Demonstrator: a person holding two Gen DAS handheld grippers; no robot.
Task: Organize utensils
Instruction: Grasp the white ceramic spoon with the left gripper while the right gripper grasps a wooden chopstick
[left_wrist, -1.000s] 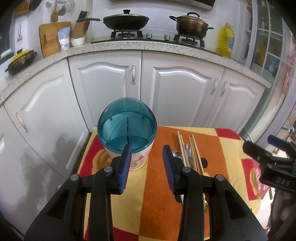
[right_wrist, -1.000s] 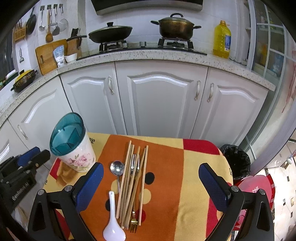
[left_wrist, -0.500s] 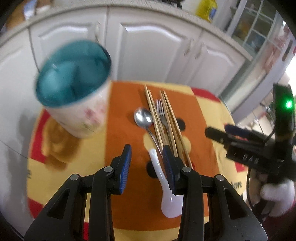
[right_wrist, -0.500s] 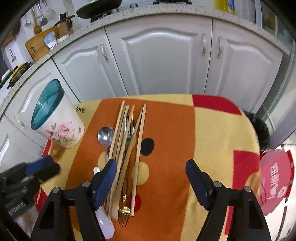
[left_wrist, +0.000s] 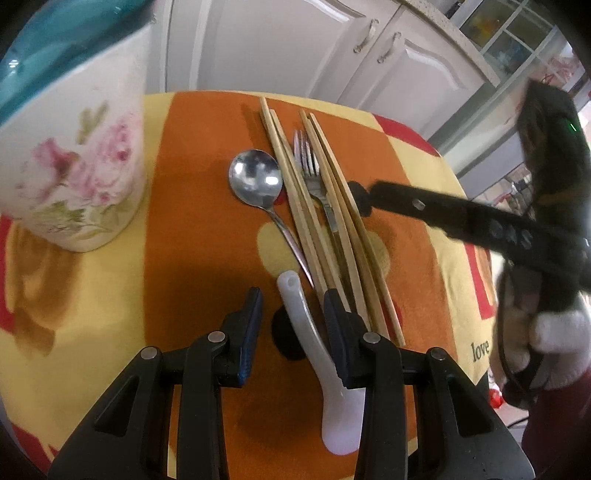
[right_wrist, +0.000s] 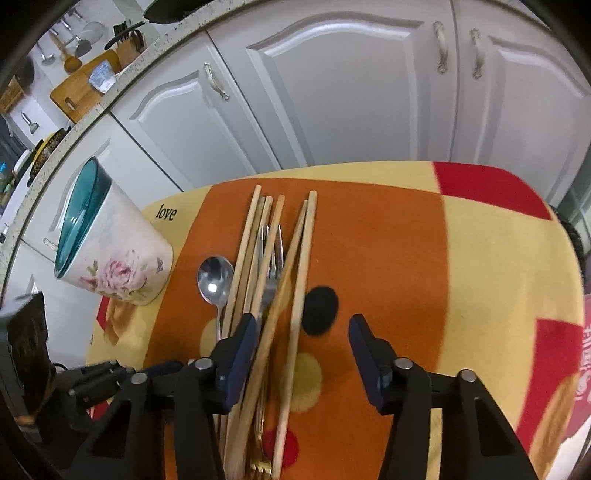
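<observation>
Several wooden chopsticks (left_wrist: 288, 166) (right_wrist: 306, 251), a steel fork (left_wrist: 314, 173) (right_wrist: 271, 258) and a steel spoon (left_wrist: 255, 177) (right_wrist: 214, 280) lie bundled on the orange cloth. A white ceramic spoon (left_wrist: 332, 406) lies nearest me. My left gripper (left_wrist: 291, 314) is open, and the white spoon's handle sits between its pads with a gap on the left side. My right gripper (right_wrist: 301, 332) is low over the bundle with its jaws closing. The two rightmost chopsticks lie between its pads, unpressed. The floral holder (left_wrist: 74, 177) (right_wrist: 110, 266) with a teal insert stands at the left.
A yellow, orange and red blanket (right_wrist: 480, 258) covers the small table, whose edges drop off close by. White cabinet doors (right_wrist: 351, 92) stand behind. In the left wrist view the right gripper's finger (left_wrist: 424, 206) reaches in from the right, held by a white-gloved hand (left_wrist: 554, 343).
Both grippers have tilted down and sunk toward the utensils. The left one swung from the holder to the white spoon's handle. The right jaws have narrowed from wide open around the chopsticks.
</observation>
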